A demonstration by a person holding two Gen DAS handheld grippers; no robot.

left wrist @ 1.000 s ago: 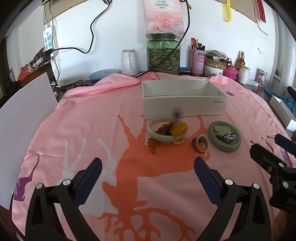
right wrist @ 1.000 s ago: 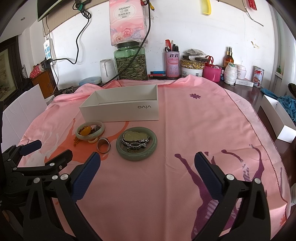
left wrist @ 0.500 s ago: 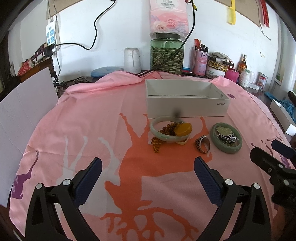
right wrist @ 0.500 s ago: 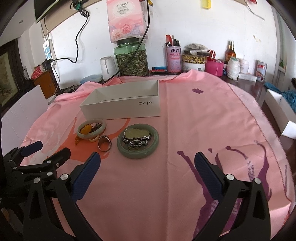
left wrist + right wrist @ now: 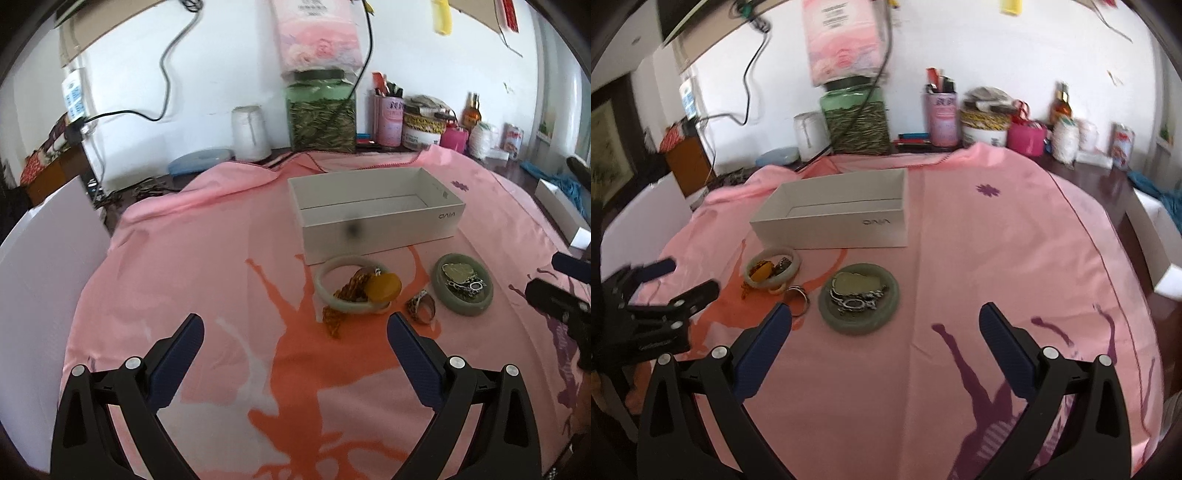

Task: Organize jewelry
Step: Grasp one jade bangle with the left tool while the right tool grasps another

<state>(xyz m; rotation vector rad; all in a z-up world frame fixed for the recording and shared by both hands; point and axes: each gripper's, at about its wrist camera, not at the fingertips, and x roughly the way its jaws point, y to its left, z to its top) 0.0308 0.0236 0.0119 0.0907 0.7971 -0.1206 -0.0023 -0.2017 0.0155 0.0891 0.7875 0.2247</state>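
The jewelry lay in a tight cluster at centre frame, just in front of an open white box: a pale jade bangle ringing an amber pendant and a brown bead strand, a metal ring beside it, and a green dish holding silver pieces. Both the left claw and the right claw hung released and empty, short of the pile. Because the pieces touched and overlapped, a pinch on one risked dragging the strand or rolling the ring across the pink cloth. Open cloth lay lower right; the surface edge fell away at right, with clutter along the top.
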